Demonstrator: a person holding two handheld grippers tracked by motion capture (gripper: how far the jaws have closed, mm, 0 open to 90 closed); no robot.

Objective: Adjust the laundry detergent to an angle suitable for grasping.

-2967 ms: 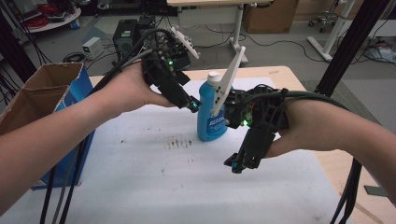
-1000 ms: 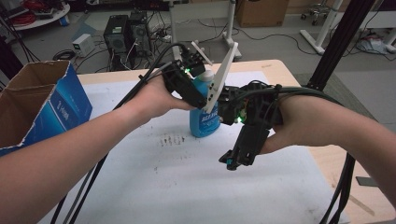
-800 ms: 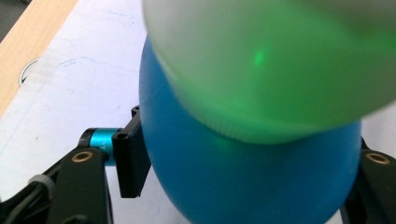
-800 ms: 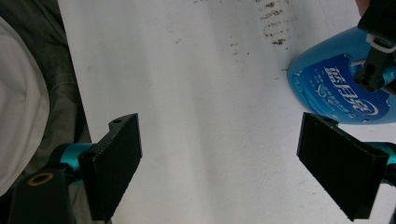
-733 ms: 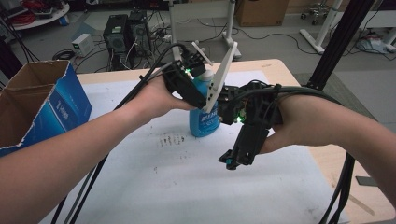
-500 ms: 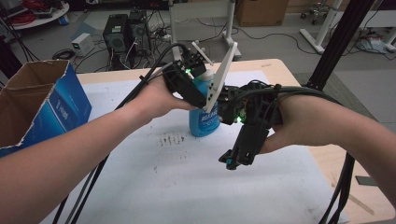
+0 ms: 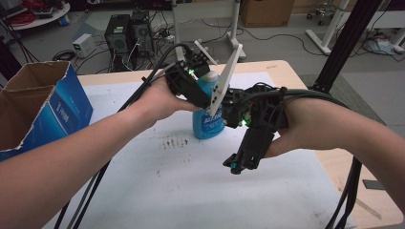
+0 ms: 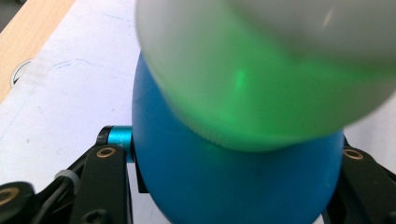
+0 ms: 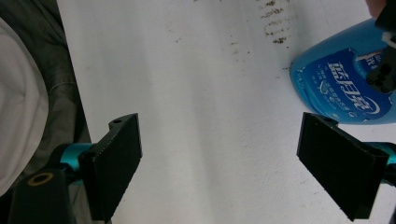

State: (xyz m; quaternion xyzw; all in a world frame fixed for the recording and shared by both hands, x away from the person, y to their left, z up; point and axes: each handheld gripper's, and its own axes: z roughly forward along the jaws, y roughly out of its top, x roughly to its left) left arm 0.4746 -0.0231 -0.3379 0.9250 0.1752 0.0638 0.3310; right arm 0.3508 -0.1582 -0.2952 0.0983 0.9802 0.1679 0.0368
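The blue bottle (image 7: pixel 208 121) stands upright, cap up, pinched by the left claw (image 7: pixel 200 93); the right claw (image 7: pixel 241 162) is spread.

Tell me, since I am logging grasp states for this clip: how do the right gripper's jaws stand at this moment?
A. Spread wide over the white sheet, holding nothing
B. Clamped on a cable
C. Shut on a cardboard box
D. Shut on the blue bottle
A: in the right gripper view the right gripper has its two black jaws far apart with bare white sheet between them, and the blue bottle stands off to one side.
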